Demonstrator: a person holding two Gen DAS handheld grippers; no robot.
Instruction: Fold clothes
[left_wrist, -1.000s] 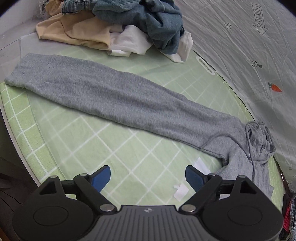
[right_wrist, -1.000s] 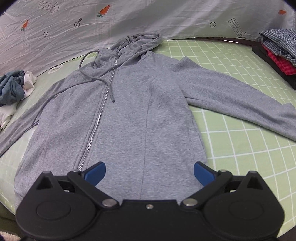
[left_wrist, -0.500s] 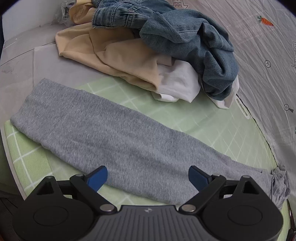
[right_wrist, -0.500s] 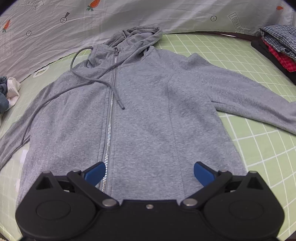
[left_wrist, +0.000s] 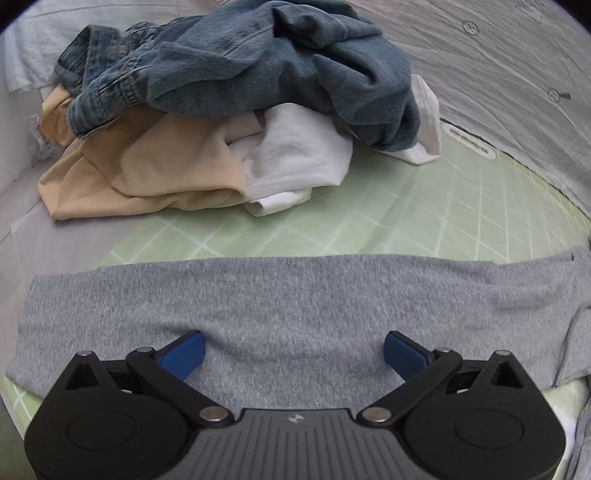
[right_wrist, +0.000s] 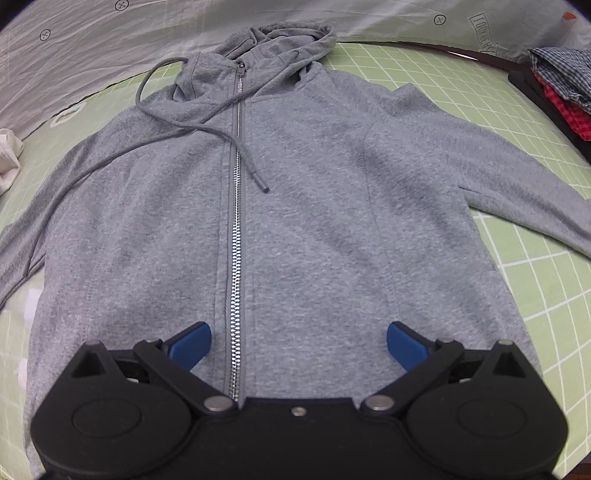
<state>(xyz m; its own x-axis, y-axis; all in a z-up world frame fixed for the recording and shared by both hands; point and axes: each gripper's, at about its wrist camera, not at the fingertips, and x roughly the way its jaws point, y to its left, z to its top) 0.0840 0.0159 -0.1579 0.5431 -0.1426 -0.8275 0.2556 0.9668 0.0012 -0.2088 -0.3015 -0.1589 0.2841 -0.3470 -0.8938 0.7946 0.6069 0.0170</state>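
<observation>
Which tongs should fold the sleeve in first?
Left, probably. The left tongs are open directly over the gray sleeve; the right tongs are open over the hoodie body near the zipper.

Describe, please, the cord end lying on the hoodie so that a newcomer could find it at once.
Start from the grey hoodie spread flat on the green checked mat, and find its metal zipper running up the middle. Just right of the zipper lies the drawstring tip, a short plain end; the other drawstring trails left towards the sleeve.

hoodie (right_wrist: 295, 206) flat on mat (right_wrist: 535, 295) | sleeve (left_wrist: 295, 295) before clothes pile (left_wrist: 229, 110)
</observation>
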